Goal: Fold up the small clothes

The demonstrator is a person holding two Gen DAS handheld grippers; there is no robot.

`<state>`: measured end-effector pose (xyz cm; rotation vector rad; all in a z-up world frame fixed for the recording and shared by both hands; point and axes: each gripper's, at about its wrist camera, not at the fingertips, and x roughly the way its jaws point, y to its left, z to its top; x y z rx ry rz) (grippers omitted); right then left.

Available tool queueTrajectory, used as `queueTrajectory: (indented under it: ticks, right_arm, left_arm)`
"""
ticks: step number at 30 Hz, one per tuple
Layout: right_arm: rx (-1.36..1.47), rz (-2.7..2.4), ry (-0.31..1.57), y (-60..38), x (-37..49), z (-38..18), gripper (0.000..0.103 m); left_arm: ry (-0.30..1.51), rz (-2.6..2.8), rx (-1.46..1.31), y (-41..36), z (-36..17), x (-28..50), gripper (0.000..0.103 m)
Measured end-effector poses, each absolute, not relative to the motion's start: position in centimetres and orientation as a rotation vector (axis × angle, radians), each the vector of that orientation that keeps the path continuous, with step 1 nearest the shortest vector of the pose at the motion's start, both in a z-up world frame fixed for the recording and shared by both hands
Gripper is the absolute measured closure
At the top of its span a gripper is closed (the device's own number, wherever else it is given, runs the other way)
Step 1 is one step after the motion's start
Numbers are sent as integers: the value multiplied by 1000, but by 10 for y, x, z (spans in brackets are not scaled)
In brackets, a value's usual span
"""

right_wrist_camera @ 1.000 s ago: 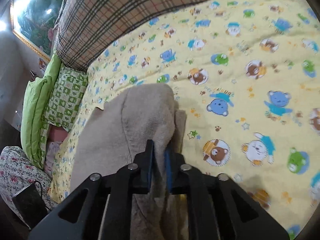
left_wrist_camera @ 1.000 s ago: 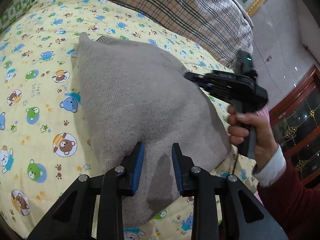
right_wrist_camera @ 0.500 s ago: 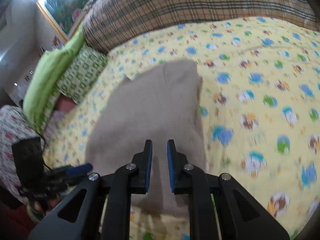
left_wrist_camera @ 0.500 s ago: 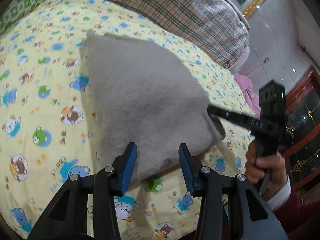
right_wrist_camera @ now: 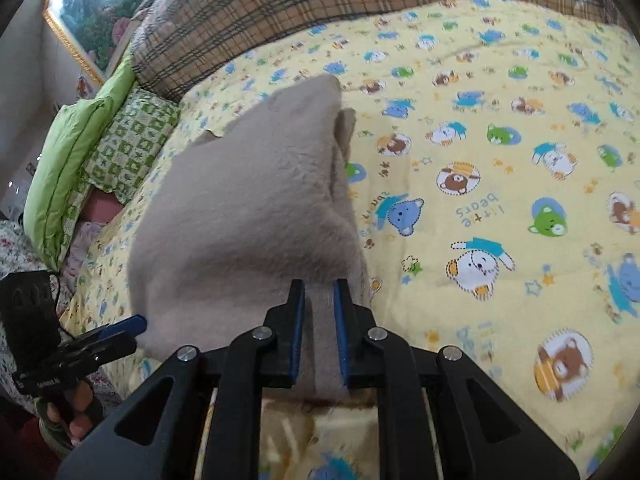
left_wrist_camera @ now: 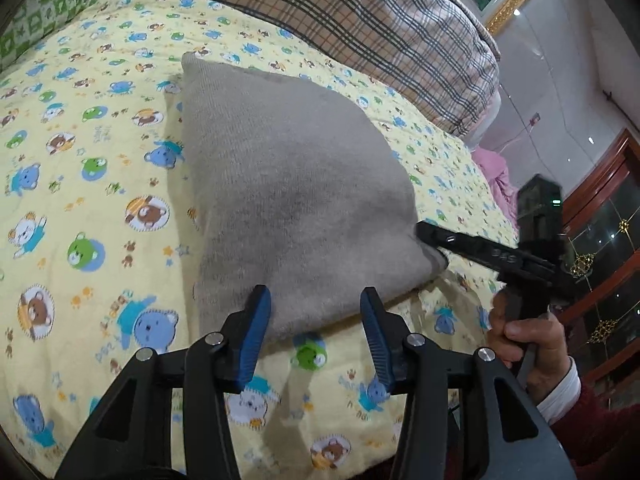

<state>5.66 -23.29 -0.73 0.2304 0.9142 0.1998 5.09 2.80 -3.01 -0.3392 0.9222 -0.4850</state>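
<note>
A folded beige knit garment (left_wrist_camera: 288, 184) lies on the yellow bear-print bed cover (left_wrist_camera: 80, 208). My left gripper (left_wrist_camera: 316, 316) is open, its blue pads either side of the garment's near edge, holding nothing. My right gripper (left_wrist_camera: 424, 236) reaches the garment's near right corner from the right. In the right wrist view the garment (right_wrist_camera: 248, 216) lies ahead, and my right gripper (right_wrist_camera: 319, 308) has its pads narrowly apart with the cloth's near edge between them. The left gripper (right_wrist_camera: 132, 326) shows at the garment's left corner there.
A plaid blanket (left_wrist_camera: 360, 12) is piled along the back of the bed. Green pillows (right_wrist_camera: 80, 160) lie at the left end in the right wrist view. A wooden glass-front cabinet (left_wrist_camera: 600, 240) stands beyond the bed's right side, and pink cloth (left_wrist_camera: 496, 176) lies at that edge.
My left gripper opened wide and pulled back to the garment's near edge. The right gripper came back down onto the near right corner. The garment now lies flatter on the bed.
</note>
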Motion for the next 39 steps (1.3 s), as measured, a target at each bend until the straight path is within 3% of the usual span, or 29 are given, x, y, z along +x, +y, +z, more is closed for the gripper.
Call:
queueTrajectory:
  ticks: [14,19,21,23,39]
  right_arm:
    - [187,215,950,-223,33,-19,86]
    - [199,217,924,-221,24,-3,84]
    - [209,228,906,-219,17,5,74]
    - [217,236,890,-217,12,11,57]
    - [153,246,862,-195,23,28,57]
  left_arm:
    - [951,-463,-357,30,-36,51,55]
    - [941,-424,-364,35,-22,40,43]
    - [930,-389,-335,36,-15,35,38]
    - [913,-338,-295,38,-8,31,34]
    - [922,-230,-372,72,0,79,32]
